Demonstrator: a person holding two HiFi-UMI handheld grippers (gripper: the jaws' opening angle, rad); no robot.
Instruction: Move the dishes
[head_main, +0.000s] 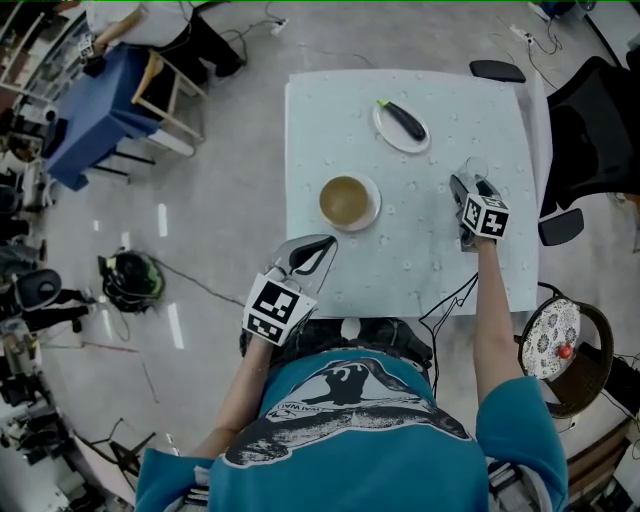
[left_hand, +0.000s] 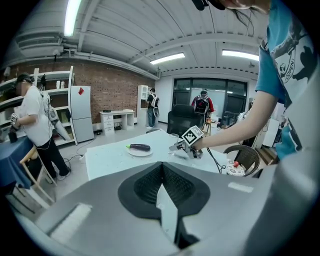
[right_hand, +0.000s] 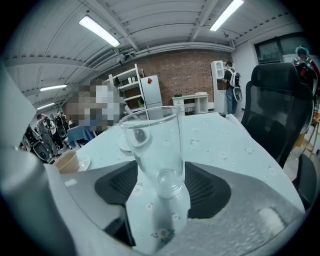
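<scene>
A light tablecloth covers the table (head_main: 330, 110). A white plate (head_main: 385, 130) with a dark eggplant (head_main: 405, 120) lies at the far side. A tan bowl (head_main: 346, 200) on a white saucer (head_main: 372, 212) sits in the middle. At the right, a clear glass (right_hand: 152, 145) stands upright on the cloth between the jaws of my right gripper (right_hand: 161, 172). Those jaws are open, with narrow gaps beside the glass base. In the head view that gripper (head_main: 466, 182) is right of the bowl. My left gripper (head_main: 328, 241) is shut and empty near the front edge, just short of the bowl.
A black office chair (head_main: 590, 130) stands by the table's right side. A wicker chair with a patterned cushion (head_main: 552, 335) is at the front right. A cable (head_main: 450, 298) hangs over the front edge. A blue table (head_main: 95, 110) and a wooden chair (head_main: 170, 100) stand far left.
</scene>
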